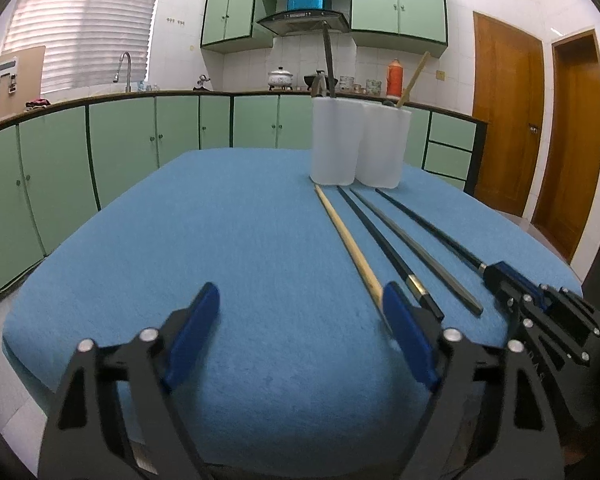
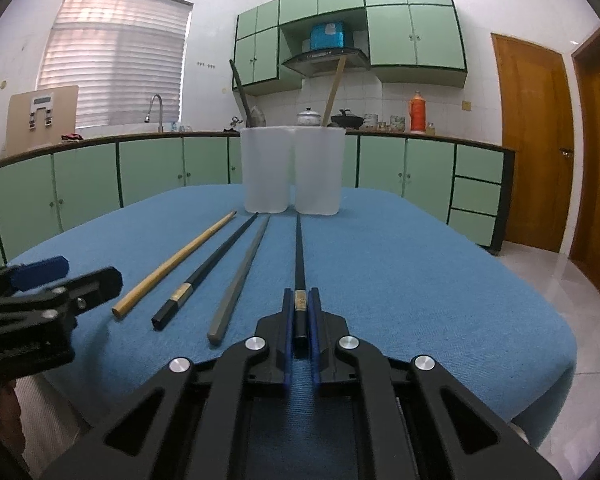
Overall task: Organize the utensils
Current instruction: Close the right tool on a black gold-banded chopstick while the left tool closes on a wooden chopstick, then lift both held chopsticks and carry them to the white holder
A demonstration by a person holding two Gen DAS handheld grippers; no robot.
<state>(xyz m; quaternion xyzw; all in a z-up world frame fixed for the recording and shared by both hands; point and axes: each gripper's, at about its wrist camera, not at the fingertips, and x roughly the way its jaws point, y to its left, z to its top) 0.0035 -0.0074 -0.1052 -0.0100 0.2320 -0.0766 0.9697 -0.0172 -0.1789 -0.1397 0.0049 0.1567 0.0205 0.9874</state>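
Note:
Four chopsticks lie side by side on the blue cloth (image 1: 220, 240), pointing at two white tubs (image 1: 334, 140) (image 2: 266, 168) at the far end. My right gripper (image 2: 300, 296) (image 1: 496, 276) is shut on the thick end of the rightmost black chopstick (image 2: 299, 252) (image 1: 428, 226), which rests on the cloth. My left gripper (image 1: 300, 300) (image 2: 92, 272) is open low over the cloth. Its right finger (image 1: 404, 328) covers the near end of the wooden chopstick (image 1: 348, 240) (image 2: 176, 260). Between those two lie a black chopstick (image 1: 380, 240) (image 2: 216, 252) and a grey one (image 1: 412, 248) (image 2: 244, 268).
The left tub holds a dark utensil (image 2: 242, 96), the right tub (image 2: 320, 168) a wooden stick (image 2: 334, 88). The cloth's near edge runs right under both grippers. Green cabinets (image 1: 120, 140) line the room behind, wooden doors (image 2: 532, 144) stand at the right.

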